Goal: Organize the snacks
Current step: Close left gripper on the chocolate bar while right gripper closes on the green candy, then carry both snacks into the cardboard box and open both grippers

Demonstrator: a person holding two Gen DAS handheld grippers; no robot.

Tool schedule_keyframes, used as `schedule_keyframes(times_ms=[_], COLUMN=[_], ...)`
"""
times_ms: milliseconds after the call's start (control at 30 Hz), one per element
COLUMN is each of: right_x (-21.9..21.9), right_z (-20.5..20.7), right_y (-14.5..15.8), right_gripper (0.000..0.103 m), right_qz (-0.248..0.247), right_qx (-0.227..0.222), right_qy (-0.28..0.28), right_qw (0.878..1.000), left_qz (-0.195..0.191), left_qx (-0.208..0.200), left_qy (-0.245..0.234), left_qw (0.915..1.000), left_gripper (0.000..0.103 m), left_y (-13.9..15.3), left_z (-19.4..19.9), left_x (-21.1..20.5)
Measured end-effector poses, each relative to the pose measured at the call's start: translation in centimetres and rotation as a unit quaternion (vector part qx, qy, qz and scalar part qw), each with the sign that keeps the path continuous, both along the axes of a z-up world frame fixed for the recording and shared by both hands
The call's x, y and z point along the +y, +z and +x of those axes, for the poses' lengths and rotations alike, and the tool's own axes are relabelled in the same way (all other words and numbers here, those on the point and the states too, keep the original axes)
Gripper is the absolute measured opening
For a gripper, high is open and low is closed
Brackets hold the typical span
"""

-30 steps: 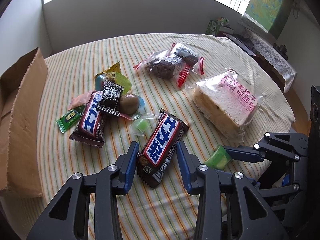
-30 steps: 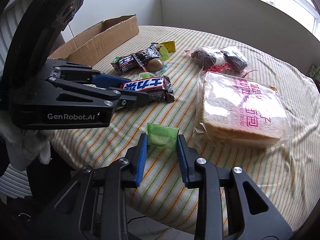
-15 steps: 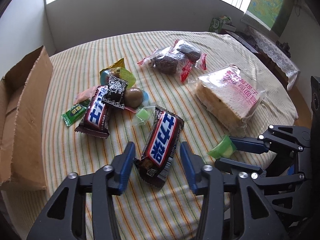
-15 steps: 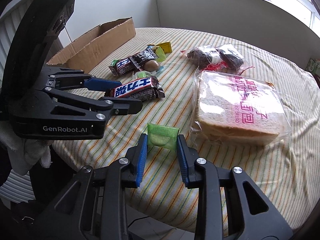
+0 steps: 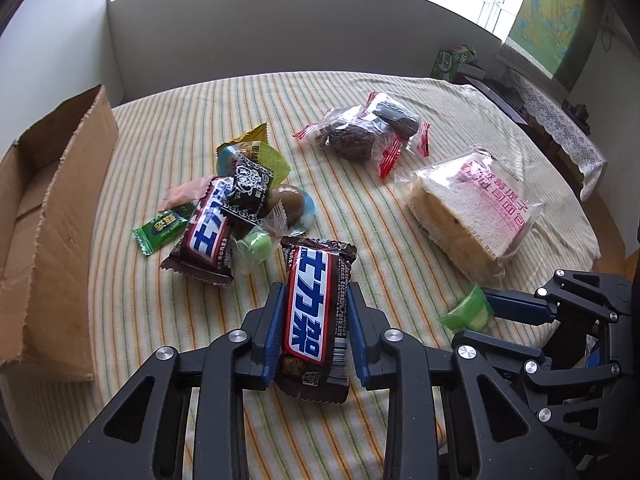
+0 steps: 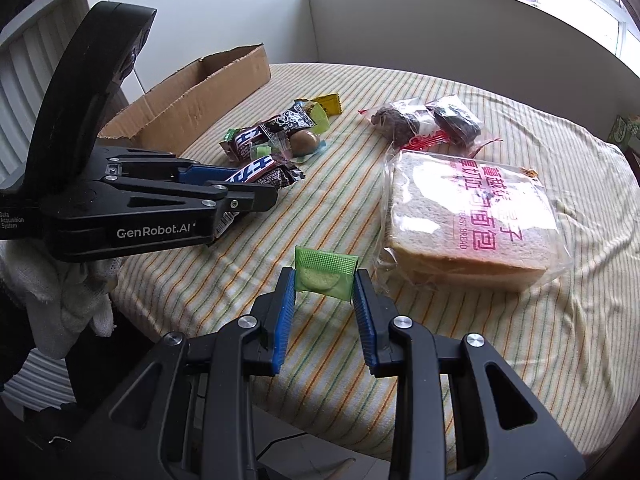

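Observation:
My left gripper (image 5: 316,300) is shut on a brown chocolate bar (image 5: 314,312) with a blue and white label, held above the striped tablecloth. My right gripper (image 6: 325,280) is shut on a small green packet (image 6: 324,276), which also shows in the left wrist view (image 5: 468,314). A pile of small snacks (image 5: 236,204) with a second chocolate bar (image 5: 208,232) lies mid-table. A bag of sliced bread (image 5: 476,212) lies at the right. The left gripper with its bar (image 6: 260,174) shows in the right wrist view.
An open cardboard box (image 5: 48,216) stands at the table's left edge. Two clear bags of dark pastries (image 5: 364,132) lie at the back. A green carton (image 5: 452,62) and a lace-covered sideboard (image 5: 560,128) stand beyond the table on the right.
My left gripper has closed on the chocolate bar and lifted it, and the bar now points straight ahead. My right gripper still holds the green packet in about the same place.

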State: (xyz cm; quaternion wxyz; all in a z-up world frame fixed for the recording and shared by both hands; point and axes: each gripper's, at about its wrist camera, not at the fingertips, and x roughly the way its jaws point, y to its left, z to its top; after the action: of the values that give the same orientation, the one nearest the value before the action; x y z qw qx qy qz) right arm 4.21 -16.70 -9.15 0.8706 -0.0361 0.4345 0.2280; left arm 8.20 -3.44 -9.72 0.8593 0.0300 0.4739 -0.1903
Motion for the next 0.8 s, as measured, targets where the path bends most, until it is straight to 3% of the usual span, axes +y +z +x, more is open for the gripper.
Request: schedule_keyframes(times_ms=[400,800], right_x=[2.9,9.3], right_z=[1.1,5.4], right_y=[3.7,8.3], right_gripper=[0.03,0.03], right_qz=[-0.005,0.004], right_qx=[-0.045,-0.089], right_qy=[0.032,0.09], right_qw=[0.998,0.992], left_qz=[-0.022,-0.025], left_qx=[-0.052,-0.096], left_qy=[0.047,0.127], left_qw=[0.9973,0.9869], left_gripper=[0.028,0.028], left_y=[4.2,7.2], left_z=[-2.1,-1.8], left_x=[4.2,10.8])
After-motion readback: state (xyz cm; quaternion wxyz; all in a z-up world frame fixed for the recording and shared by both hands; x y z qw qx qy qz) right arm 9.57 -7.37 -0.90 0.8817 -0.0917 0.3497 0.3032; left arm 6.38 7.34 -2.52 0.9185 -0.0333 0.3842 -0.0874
